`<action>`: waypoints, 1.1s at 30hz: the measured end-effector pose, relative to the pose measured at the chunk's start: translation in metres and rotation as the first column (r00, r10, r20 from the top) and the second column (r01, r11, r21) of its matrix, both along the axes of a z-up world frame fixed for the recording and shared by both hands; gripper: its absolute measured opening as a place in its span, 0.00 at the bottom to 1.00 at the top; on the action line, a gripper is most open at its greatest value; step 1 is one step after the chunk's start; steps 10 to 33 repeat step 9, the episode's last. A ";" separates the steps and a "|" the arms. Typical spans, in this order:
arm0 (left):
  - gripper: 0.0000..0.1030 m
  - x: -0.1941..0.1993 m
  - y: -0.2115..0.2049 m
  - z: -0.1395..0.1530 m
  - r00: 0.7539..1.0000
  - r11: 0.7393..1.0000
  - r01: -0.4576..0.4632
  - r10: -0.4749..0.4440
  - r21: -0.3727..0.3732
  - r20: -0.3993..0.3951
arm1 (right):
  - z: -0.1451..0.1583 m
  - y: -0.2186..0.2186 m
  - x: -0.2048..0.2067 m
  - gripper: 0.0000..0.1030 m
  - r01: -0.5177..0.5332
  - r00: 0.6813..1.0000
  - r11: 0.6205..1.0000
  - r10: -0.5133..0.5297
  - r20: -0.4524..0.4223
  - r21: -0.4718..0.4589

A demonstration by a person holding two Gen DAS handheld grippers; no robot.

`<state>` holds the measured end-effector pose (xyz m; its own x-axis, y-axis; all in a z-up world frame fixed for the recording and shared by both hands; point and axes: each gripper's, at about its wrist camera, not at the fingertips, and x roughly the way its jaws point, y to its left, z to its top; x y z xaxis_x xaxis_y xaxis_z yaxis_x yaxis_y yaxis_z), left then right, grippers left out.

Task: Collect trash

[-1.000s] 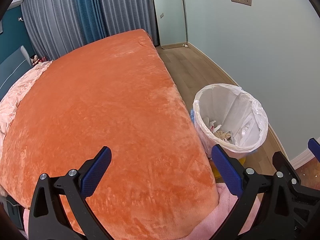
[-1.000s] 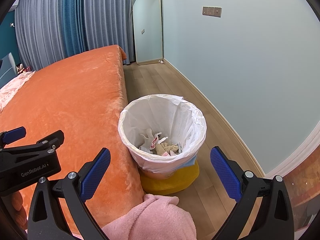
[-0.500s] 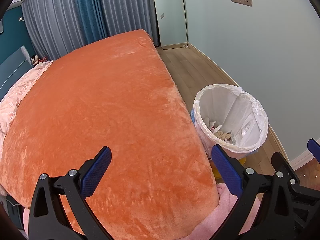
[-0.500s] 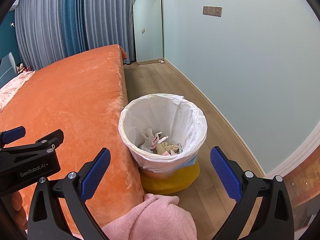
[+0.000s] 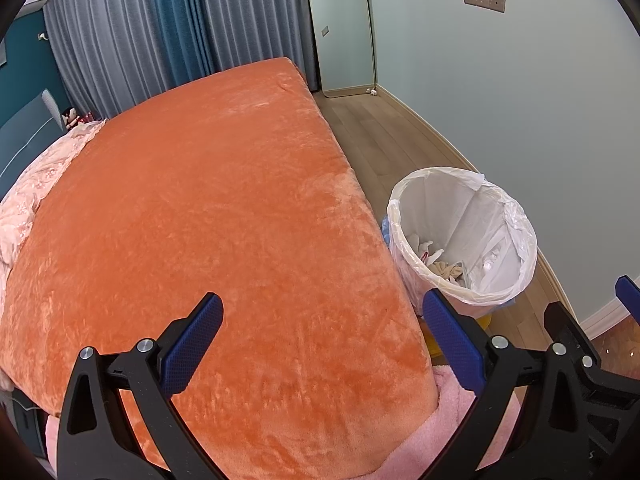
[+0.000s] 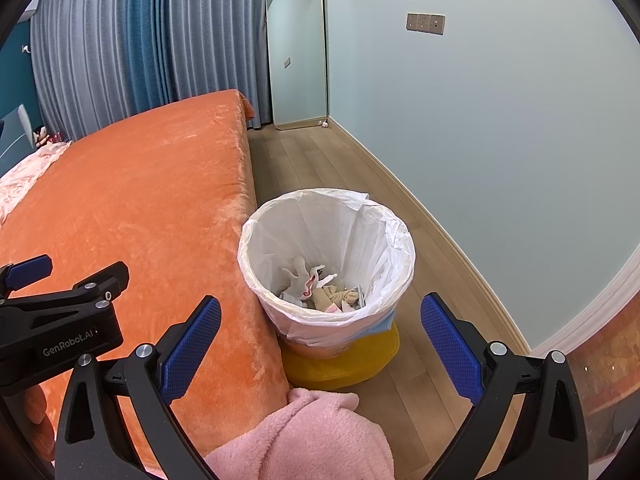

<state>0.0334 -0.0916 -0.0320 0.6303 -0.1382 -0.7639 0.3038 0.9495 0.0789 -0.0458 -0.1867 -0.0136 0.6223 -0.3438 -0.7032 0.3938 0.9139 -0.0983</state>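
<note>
Orange plush bed (image 5: 208, 216) fronts grey-and-teal curtains (image 5: 168, 28); pale green walls (image 6: 500, 120), wood floor (image 6: 320, 168), leaning mirror (image 6: 298, 52).

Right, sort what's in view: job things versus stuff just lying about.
Job: bin with white liner; trash in it; left claw and right claw, both open and empty.

Just there: orange bed, mirror, curtains, doll.

The bin (image 6: 326, 264) is placed on the floor (image 6: 320, 164) just right of the bed (image 6: 132, 200), with trash (image 6: 320, 292) held inside. A mirror (image 6: 296, 52) is leaned in the corner behind, beside the curtains (image 6: 132, 48).
</note>
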 end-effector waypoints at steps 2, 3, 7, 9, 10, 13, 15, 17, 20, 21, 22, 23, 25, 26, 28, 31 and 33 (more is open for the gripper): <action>0.93 0.000 0.000 0.000 1.000 1.000 0.001 -0.001 0.001 -0.001 | 0.000 0.000 0.001 0.93 -0.001 1.000 1.000 0.001 -0.001 0.000; 0.93 0.000 0.000 0.000 1.000 1.000 0.002 -0.002 0.001 -0.003 | 0.000 0.000 0.001 0.93 0.000 1.000 1.000 0.000 -0.001 0.000; 0.93 0.000 0.001 -0.001 1.000 1.000 0.015 -0.015 -0.008 -0.005 | 0.001 -0.001 0.001 0.93 0.004 1.000 1.000 -0.004 0.002 0.002; 0.93 0.000 0.002 -0.001 1.000 1.000 0.017 -0.017 -0.012 -0.006 | 0.001 -0.001 0.001 0.93 0.005 1.000 1.000 -0.005 0.002 0.001; 0.93 0.000 0.002 -0.001 1.000 1.000 0.017 -0.017 -0.012 -0.006 | 0.001 -0.001 0.001 0.93 0.005 1.000 1.000 -0.005 0.002 0.001; 0.93 0.000 0.002 -0.001 1.000 1.000 0.017 -0.017 -0.012 -0.006 | 0.001 -0.001 0.001 0.93 0.005 1.000 1.000 -0.005 0.002 0.001; 0.93 0.000 0.002 -0.001 1.000 1.000 0.017 -0.017 -0.012 -0.006 | 0.001 -0.001 0.001 0.93 0.005 1.000 1.000 -0.005 0.002 0.001; 0.93 0.000 0.002 -0.001 1.000 1.000 0.017 -0.017 -0.012 -0.006 | 0.001 -0.001 0.001 0.93 0.005 1.000 1.000 -0.005 0.002 0.001; 0.93 0.000 0.002 -0.001 1.000 1.000 0.017 -0.017 -0.012 -0.006 | 0.001 -0.001 0.001 0.93 0.005 1.000 1.000 -0.005 0.002 0.001; 0.93 0.000 0.002 -0.001 1.000 1.000 0.017 -0.017 -0.012 -0.006 | 0.001 -0.001 0.001 0.93 0.005 1.000 1.000 -0.005 0.002 0.001; 0.93 0.000 0.002 -0.001 1.000 1.000 0.017 -0.017 -0.012 -0.006 | 0.001 -0.001 0.001 0.93 0.005 1.000 1.000 -0.005 0.002 0.001; 0.93 0.000 0.002 -0.001 1.000 1.000 0.017 -0.017 -0.012 -0.006 | 0.001 -0.001 0.001 0.93 0.005 1.000 1.000 -0.005 0.002 0.001; 0.93 0.000 0.002 -0.001 1.000 1.000 0.017 -0.017 -0.012 -0.006 | 0.001 -0.001 0.001 0.93 0.005 1.000 1.000 -0.005 0.002 0.001; 0.93 0.000 0.002 -0.001 1.000 1.000 0.017 -0.017 -0.012 -0.006 | 0.001 -0.001 0.001 0.93 0.005 1.000 1.000 -0.005 0.002 0.001; 0.93 0.000 0.002 -0.001 1.000 1.000 0.017 -0.017 -0.012 -0.006 | 0.001 -0.001 0.001 0.93 0.005 1.000 1.000 -0.005 0.002 0.001; 0.93 0.000 0.002 -0.001 1.000 1.000 0.017 -0.017 -0.012 -0.006 | 0.001 -0.001 0.001 0.93 0.005 1.000 1.000 -0.005 0.002 0.001; 0.93 0.000 0.002 -0.001 1.000 1.000 0.017 -0.017 -0.012 -0.006 | 0.001 -0.001 0.001 0.93 0.005 1.000 1.000 -0.005 0.002 0.001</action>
